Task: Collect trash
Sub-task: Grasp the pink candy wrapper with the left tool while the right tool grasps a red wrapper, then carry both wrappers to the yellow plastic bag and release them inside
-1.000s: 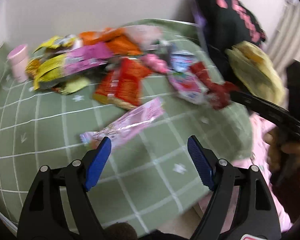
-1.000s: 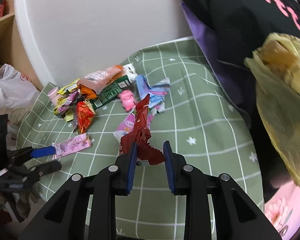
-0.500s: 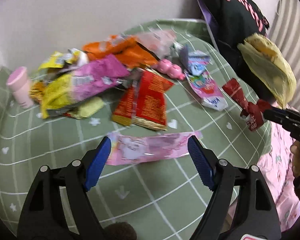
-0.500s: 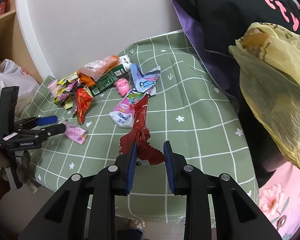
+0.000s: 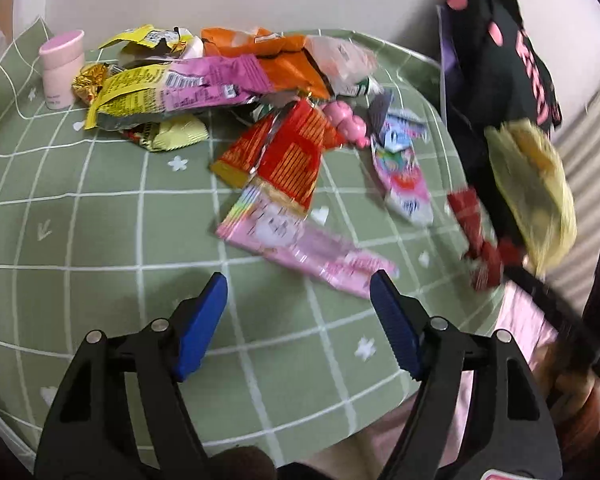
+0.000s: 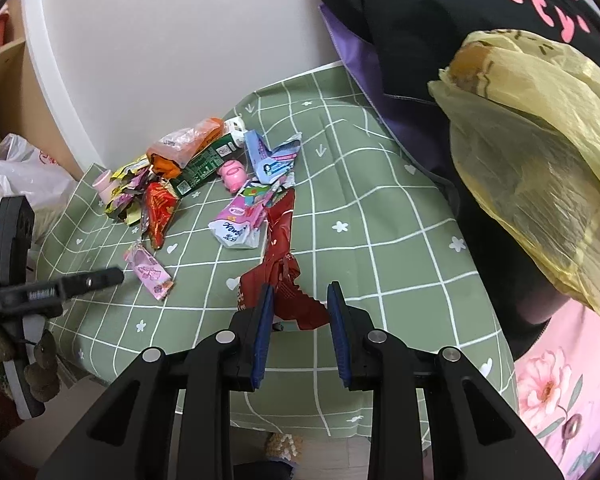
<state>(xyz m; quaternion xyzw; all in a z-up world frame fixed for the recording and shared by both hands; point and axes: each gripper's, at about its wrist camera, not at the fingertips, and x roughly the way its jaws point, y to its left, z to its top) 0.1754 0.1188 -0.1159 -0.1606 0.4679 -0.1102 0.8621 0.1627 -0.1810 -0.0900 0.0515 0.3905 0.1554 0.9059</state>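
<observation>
The pink wrapper [image 5: 300, 240] now lies just ahead of the left gripper [image 5: 298, 316], whose wide jaws are closing on nothing. The right gripper [image 6: 300, 320] clamps a dark red wrapper [image 6: 280, 264] above the tablecloth's [image 6: 400, 248] near edge, beside the yellow bag [image 6: 540, 168].

A green white-gridded tablecloth [image 6: 400, 240] bears a dark red wrapper [image 6: 280, 272] and a pink wrapper [image 5: 300, 244].

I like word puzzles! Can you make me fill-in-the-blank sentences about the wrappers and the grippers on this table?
1. The right gripper holds a crumpled dark ____ wrapper.
2. The tablecloth is ____ with white grid lines.
3. The long wrapper in front of the left gripper is ____.
4. The plastic bag hanging at the right is ____.

Missing words: red; green; pink; yellow
</observation>
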